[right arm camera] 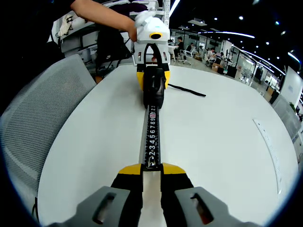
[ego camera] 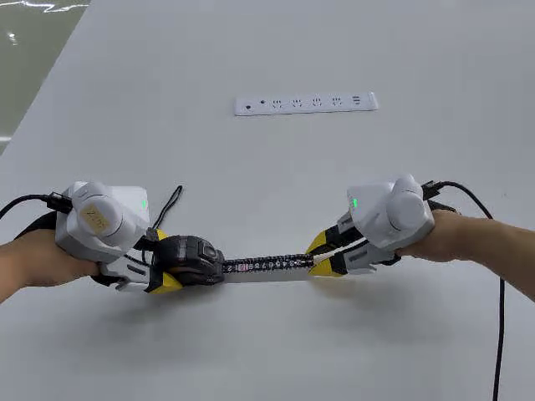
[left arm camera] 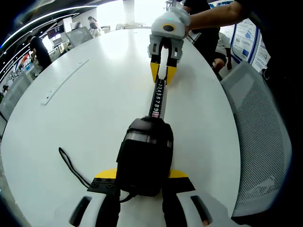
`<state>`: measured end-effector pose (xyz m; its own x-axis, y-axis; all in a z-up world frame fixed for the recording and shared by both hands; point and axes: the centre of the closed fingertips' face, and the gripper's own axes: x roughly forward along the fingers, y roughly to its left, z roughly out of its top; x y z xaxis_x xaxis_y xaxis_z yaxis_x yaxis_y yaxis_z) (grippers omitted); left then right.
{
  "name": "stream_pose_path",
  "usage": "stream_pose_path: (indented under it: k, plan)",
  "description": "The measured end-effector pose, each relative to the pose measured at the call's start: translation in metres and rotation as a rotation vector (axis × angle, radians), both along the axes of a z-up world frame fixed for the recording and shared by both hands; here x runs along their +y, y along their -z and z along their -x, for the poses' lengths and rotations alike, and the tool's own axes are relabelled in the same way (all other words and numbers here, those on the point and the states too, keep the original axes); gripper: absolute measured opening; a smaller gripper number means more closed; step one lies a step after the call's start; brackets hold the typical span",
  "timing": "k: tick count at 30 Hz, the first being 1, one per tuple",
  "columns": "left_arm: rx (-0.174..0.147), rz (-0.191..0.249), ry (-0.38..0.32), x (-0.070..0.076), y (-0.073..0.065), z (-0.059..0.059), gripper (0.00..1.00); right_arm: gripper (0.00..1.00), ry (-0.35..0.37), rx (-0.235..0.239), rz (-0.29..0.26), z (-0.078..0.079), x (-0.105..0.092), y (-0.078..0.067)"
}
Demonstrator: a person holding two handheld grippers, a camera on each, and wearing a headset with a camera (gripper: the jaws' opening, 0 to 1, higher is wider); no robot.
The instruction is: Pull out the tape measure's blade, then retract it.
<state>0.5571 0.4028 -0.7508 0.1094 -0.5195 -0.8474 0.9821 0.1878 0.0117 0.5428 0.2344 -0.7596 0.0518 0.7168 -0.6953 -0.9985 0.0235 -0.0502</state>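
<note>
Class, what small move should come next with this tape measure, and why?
Probably draw the right gripper a little further from the case: it pinches the blade tip, the left gripper clamps the case, and only a short length is out.

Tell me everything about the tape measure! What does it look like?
The tape measure has a chunky black case, plastic or rubber by its look, with a thin black strap trailing behind it on the white table. The left gripper clamps the case by its sides. Its blade is pulled partway out, dark with white numbers and a red mark near the case. It runs straight and low over the table to the right gripper, which pinches its end.
</note>
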Motion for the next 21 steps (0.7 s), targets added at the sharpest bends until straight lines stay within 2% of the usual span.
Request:
stream_pose_path:
  k: [21]
  plan:
    - [-0.002, -0.005, -0.001, 0.000, 0.000, -0.001, 0.31, 0.11, 0.017, 0.006, 0.018, 0.001, -0.028, 0.000]
